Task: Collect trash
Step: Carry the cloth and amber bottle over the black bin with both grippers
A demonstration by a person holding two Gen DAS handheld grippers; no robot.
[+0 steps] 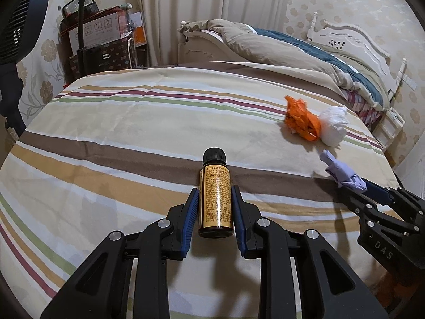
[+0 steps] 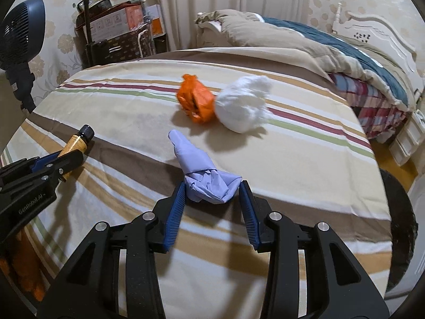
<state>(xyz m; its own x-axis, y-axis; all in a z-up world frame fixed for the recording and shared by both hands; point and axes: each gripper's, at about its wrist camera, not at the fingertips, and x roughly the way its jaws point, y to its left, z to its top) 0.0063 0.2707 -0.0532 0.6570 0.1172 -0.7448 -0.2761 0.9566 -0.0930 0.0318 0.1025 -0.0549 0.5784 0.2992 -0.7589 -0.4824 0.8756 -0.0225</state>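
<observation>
Keep the left gripper (image 1: 215, 194) clamped on the small amber bottle (image 1: 215, 196), cap pointing forward beyond the fingertips, base toward the wrist. Confirm the right gripper (image 2: 212, 188) is closed on the crumpled lilac wad (image 2: 204, 178), its loose tail projecting ahead, and lift only once both pads bite. Leave the orange wrapper (image 2: 197, 101) and the white tissue ball (image 2: 243, 107), ahead of the right fingertips on the striped sheet (image 2: 305, 159), for the following pickups.

a striped sheet (image 2: 292, 164) carries an orange wad (image 2: 197, 100) touching a white wad (image 2: 240, 111).
</observation>
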